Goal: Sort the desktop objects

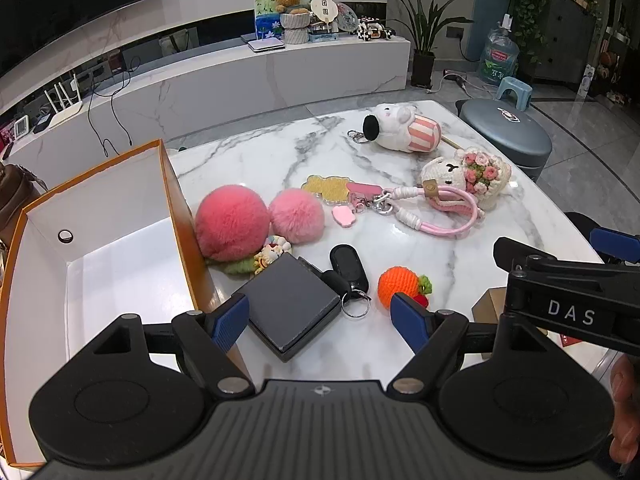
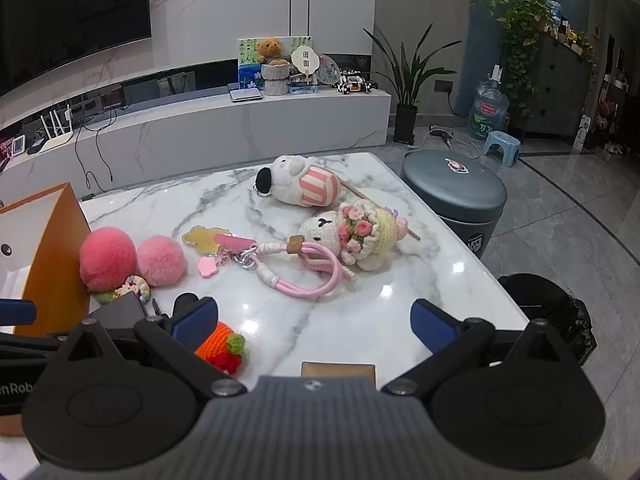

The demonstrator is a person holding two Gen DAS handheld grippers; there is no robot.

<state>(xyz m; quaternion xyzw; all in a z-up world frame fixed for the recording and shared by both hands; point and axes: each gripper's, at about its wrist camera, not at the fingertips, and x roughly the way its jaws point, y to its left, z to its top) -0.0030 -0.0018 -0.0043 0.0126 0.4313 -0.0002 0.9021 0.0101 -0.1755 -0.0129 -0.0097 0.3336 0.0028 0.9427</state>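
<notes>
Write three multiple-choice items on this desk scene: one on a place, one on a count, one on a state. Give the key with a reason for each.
1. Where does the dark square box lie?
A. inside the orange-edged box
B. on the marble table between the left gripper's fingers
C. on the grey stool

2. How many pink pompoms lie beside the orange-edged box?
A. one
B. two
C. four

3. How is the right gripper?
A. open, holding nothing
B. shut on the car key
C. shut on the crochet orange

Key: 1 B, the box sits on the table between the left gripper's blue pads; 2 B, a larger pompom and a smaller pompom; 3 A, its fingers are spread over bare marble.
</notes>
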